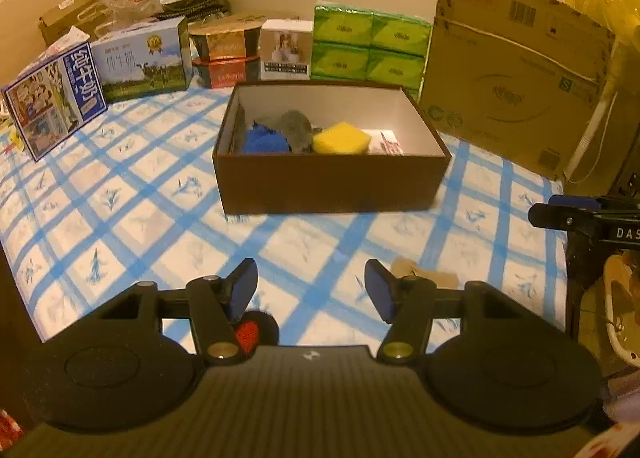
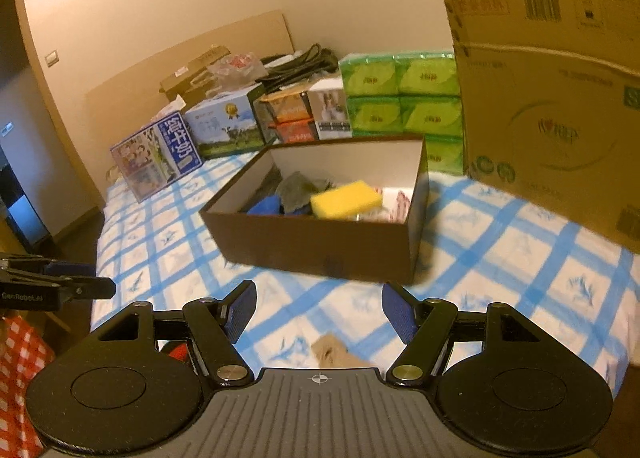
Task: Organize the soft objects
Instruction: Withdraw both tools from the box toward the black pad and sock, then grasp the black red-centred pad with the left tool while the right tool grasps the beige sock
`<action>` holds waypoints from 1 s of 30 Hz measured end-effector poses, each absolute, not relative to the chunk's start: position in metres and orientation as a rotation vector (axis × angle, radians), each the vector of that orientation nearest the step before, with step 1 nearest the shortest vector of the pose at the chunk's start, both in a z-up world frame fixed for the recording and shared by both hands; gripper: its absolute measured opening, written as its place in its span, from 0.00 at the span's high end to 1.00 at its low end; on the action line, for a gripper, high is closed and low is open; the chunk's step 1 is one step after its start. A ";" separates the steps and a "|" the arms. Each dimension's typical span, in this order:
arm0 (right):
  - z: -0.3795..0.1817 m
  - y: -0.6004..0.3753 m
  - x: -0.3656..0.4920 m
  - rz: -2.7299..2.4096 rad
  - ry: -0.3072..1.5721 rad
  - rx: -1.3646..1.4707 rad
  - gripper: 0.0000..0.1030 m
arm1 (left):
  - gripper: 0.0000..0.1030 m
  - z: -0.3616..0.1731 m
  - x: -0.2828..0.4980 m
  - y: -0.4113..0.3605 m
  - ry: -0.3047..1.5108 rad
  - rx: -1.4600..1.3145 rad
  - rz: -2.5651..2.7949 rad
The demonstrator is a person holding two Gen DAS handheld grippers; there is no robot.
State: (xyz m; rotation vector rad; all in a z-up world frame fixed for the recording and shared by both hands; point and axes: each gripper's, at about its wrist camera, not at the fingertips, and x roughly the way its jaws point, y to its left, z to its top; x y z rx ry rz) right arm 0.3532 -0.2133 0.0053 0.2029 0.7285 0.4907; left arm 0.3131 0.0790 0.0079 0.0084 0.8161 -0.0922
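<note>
A dark brown box (image 1: 332, 181) (image 2: 320, 246) stands open on the blue-checked bed cover. Inside lie a yellow sponge (image 1: 341, 137) (image 2: 346, 198), a grey cloth (image 1: 295, 129) (image 2: 298, 185), a blue cloth (image 1: 264, 141) (image 2: 266, 205) and a white packet (image 1: 385, 142). My left gripper (image 1: 311, 290) is open and empty above the cover, in front of the box. A tan soft item (image 1: 424, 274) (image 2: 334, 350) lies by its right finger. A black item with a red heart (image 1: 250, 332) lies under its left finger. My right gripper (image 2: 319, 312) is open and empty over the tan item.
Cartons (image 1: 56, 97) (image 1: 142, 57), a white box (image 1: 286, 49) and green tissue packs (image 1: 368, 45) line the back of the bed. A big cardboard box (image 1: 512, 69) (image 2: 552, 97) stands to the right. The bed edge (image 2: 96, 270) drops off on the left.
</note>
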 end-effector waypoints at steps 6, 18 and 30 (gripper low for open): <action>0.002 -0.212 0.325 0.482 0.746 0.197 0.33 | 0.45 0.000 0.283 0.065 0.820 0.024 -0.088; -0.009 -0.203 0.282 0.512 0.796 0.192 0.33 | 0.45 -0.019 0.234 0.050 0.849 0.004 -0.054; -0.027 -0.197 0.257 0.531 0.865 0.157 0.33 | 0.45 -0.046 0.205 0.052 0.909 -0.042 -0.013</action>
